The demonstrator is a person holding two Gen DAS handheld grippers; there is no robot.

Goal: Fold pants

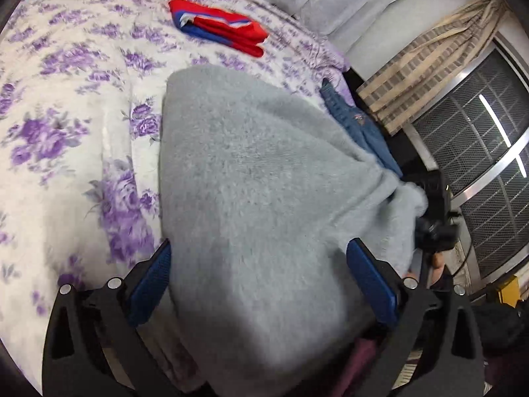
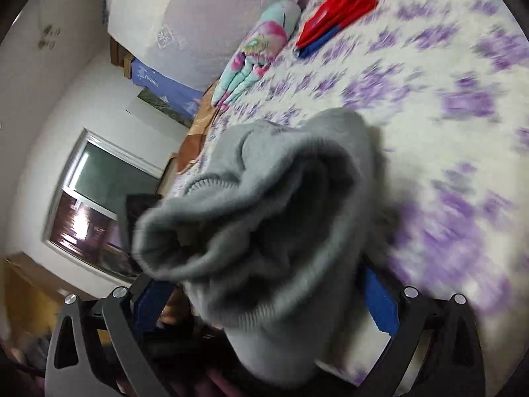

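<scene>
My left gripper [image 1: 261,281] is sitting wide, blue pads [image 1: 150,283] standing apart with the grey fleece pants [image 1: 251,178] lying between them; pads are not pressing the fabric as far as I can see. My right gripper [image 2: 264,301] is also standing fully apart, the bunched end of the pants [image 2: 264,218] draping over and between its fingers [image 2: 380,297], nothing clamped.

Pants are lying on the bed [image 1: 66,76], on the purple-flower sheet, spreading away from my left fingers in a broad flat panel. The right edge is gathering into a pinched fold near the bed's side. In the right wrist view, the ribbed waistband or cuff is rolling open toward the camera; cannot tell which.

Just past the grey panel, blue jeans [image 1: 360,125] are hanging off the bed edge. Farther up, a folded red-and-blue garment [image 1: 218,28] is lying well apart from the pants. A floral quilt [image 2: 254,56] is sitting at the far end. The right view is blurring heavily.
</scene>
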